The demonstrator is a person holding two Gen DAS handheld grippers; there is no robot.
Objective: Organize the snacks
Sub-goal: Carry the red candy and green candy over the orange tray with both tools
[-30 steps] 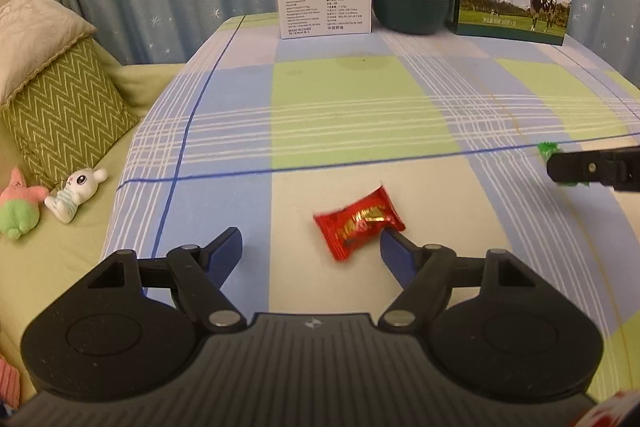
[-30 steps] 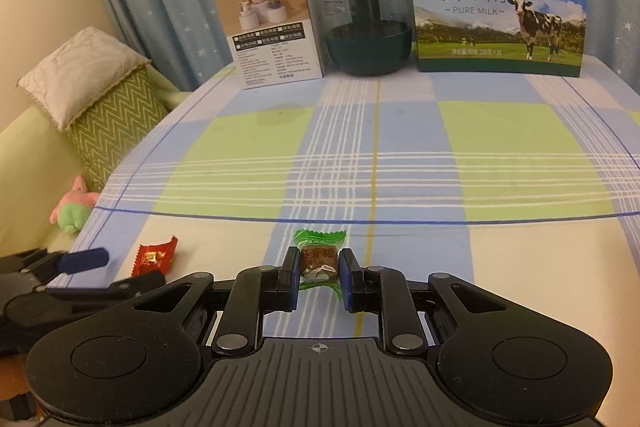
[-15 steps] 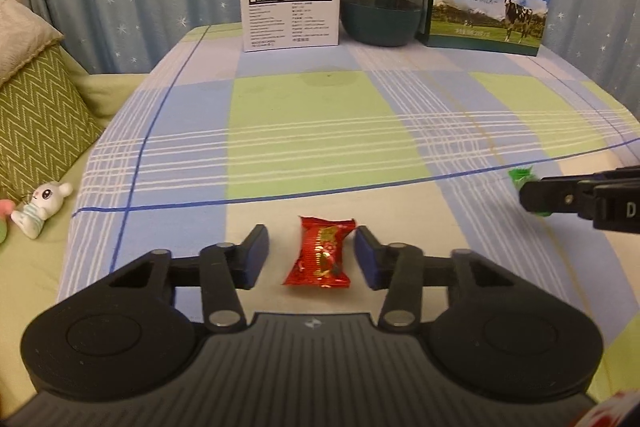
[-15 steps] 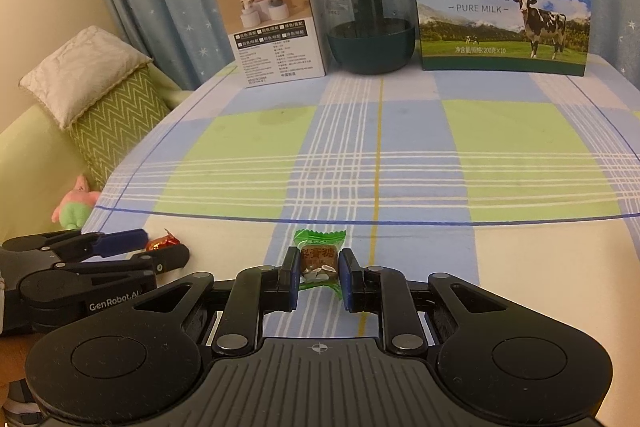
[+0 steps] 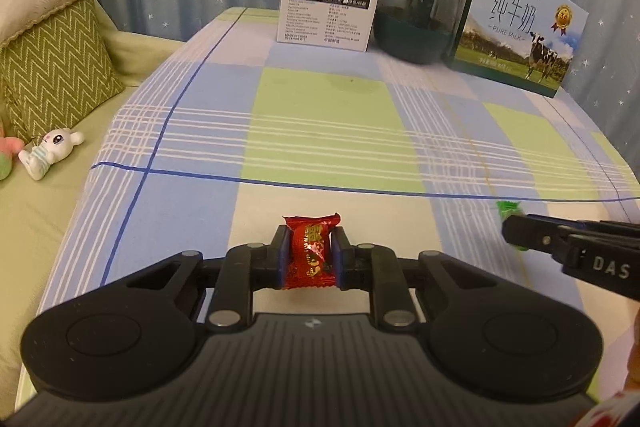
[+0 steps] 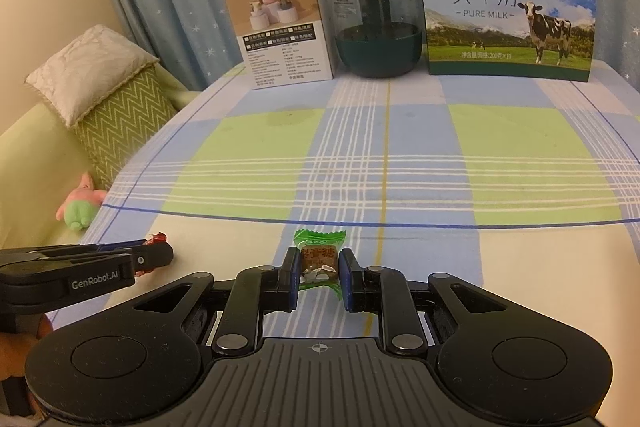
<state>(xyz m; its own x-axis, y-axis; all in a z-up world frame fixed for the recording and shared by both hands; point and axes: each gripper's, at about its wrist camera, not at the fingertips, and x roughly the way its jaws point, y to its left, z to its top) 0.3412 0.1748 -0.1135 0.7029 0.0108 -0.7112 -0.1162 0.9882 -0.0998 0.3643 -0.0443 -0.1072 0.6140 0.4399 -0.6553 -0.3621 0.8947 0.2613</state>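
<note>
candies: two total, one red-wrapped candy point(image 5: 310, 254) and one green-wrapped candy point(image 6: 319, 259), both near the desk's point(image 5: 320, 115) front edge
left tool point(image 5: 309, 259): jaws closing, pads already pinching the red one
right tool point(image 6: 319, 273): clamped on the green one
back edge: one humidifier box point(image 6: 280, 27), one glass jar point(image 6: 376, 23), one milk carton point(image 6: 506, 7)

Both wrist views look low across the checked tablecloth point(image 5: 328, 115) – side by side

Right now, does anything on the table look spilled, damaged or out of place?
Nothing stands out. The left gripper is closing on the red candy, the right gripper pinches the green-wrapped candy; both wrappers look intact.
</note>
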